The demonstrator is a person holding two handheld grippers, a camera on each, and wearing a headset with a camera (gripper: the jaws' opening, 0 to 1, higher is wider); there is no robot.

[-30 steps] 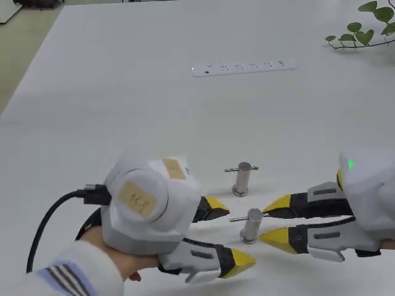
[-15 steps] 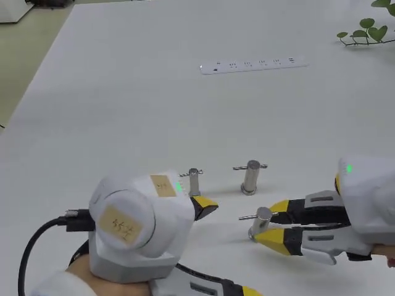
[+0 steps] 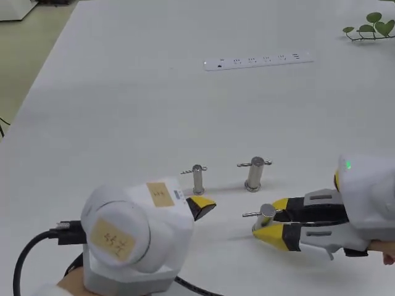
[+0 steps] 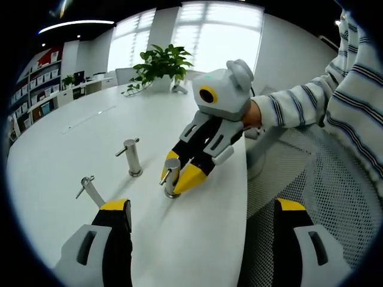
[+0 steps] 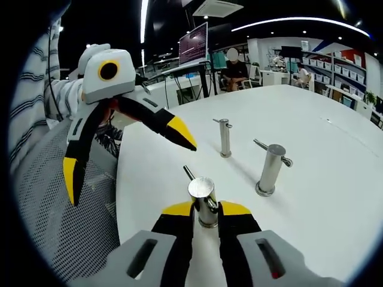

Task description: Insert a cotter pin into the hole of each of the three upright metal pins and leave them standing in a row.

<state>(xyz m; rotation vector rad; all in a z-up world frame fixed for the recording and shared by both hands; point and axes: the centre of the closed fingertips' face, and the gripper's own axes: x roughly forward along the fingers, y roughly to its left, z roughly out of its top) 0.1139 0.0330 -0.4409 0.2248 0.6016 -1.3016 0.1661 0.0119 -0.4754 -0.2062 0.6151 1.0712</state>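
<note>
Three upright metal pins stand on the white table (image 3: pixel 123 111), each with a cotter pin through its top. The far left pin (image 3: pixel 197 179) and the far right pin (image 3: pixel 255 175) stand free. My right gripper (image 3: pixel 266 220) is shut on the near pin (image 3: pixel 266 217), low on its shaft (image 5: pixel 204 203). In the right gripper view the other two pins (image 5: pixel 224 137) (image 5: pixel 270 169) stand beyond it. My left gripper (image 4: pixel 203 206) is open, with nothing between its jaws. One of its yellow fingertips (image 3: pixel 203 206) lies just in front of the left pin (image 4: pixel 90 190).
A white power strip (image 3: pixel 258 61) lies farther back on the table. A plant (image 3: pixel 370 28) reaches in at the far right corner. The left gripper's black cable (image 3: pixel 31 259) trails off at the lower left. The table's left edge (image 3: pixel 37 68) drops to the floor.
My right gripper went from open around the near pin to shut on it. My left gripper drew back toward me, uncovering the left pin.
</note>
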